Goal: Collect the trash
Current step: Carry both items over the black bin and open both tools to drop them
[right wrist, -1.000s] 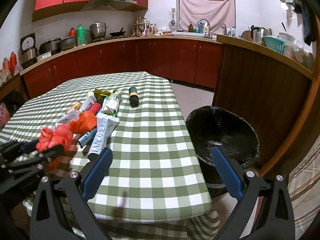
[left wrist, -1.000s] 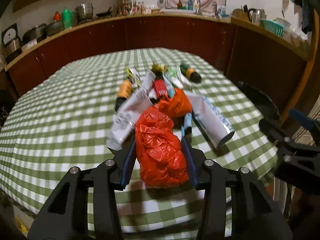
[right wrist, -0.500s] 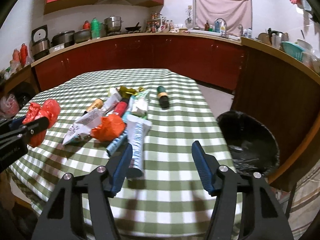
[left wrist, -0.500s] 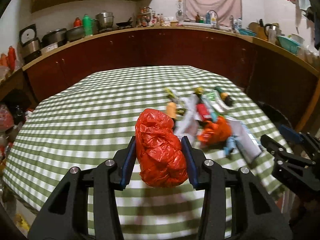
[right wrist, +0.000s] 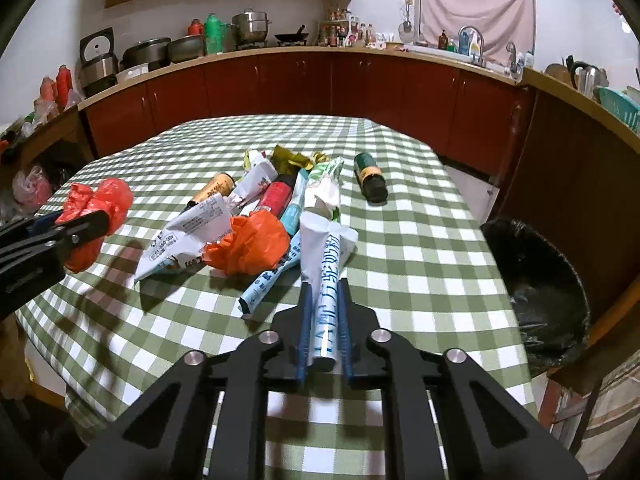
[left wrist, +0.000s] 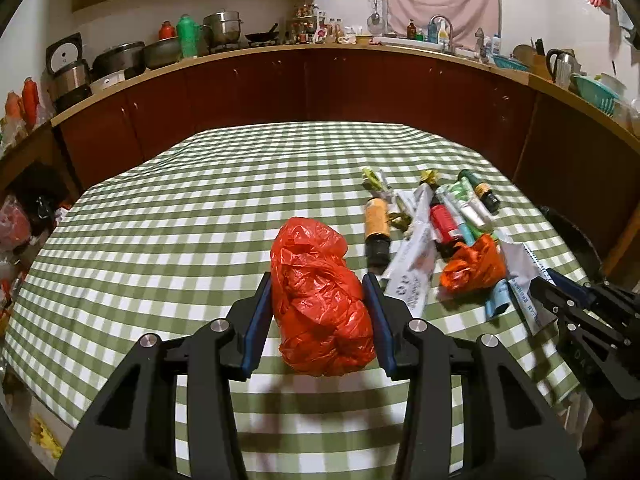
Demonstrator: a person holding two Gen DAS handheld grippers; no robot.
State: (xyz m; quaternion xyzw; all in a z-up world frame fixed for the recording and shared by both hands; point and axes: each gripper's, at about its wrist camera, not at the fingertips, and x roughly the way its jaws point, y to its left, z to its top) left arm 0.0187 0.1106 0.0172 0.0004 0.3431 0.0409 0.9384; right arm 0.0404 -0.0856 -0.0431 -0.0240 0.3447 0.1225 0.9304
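My left gripper (left wrist: pixel 318 280) is shut on a crumpled red plastic bag (left wrist: pixel 320 300) and holds it above the checked table (left wrist: pixel 160 240); it also shows at the left of the right wrist view (right wrist: pixel 92 216). My right gripper (right wrist: pixel 324 286) is shut on a long white wrapper with blue print (right wrist: pixel 326 276) that still lies on the table. A pile of trash lies on the cloth: an orange bag (right wrist: pixel 250 244), white packets (right wrist: pixel 188 232), a red can (right wrist: pixel 276 198), an orange bottle (left wrist: pixel 377 224) and a dark green bottle (right wrist: pixel 370 178).
A black-lined bin (right wrist: pixel 536 292) stands on the floor off the table's right edge. Dark red cabinets and a worktop (right wrist: pixel 320 52) with pots run behind. Bags (left wrist: pixel 12 224) lie on the floor at the left.
The left gripper lifted the red bag and carried it left, away from the pile. The right gripper moved in over the table and closed on the white wrapper.
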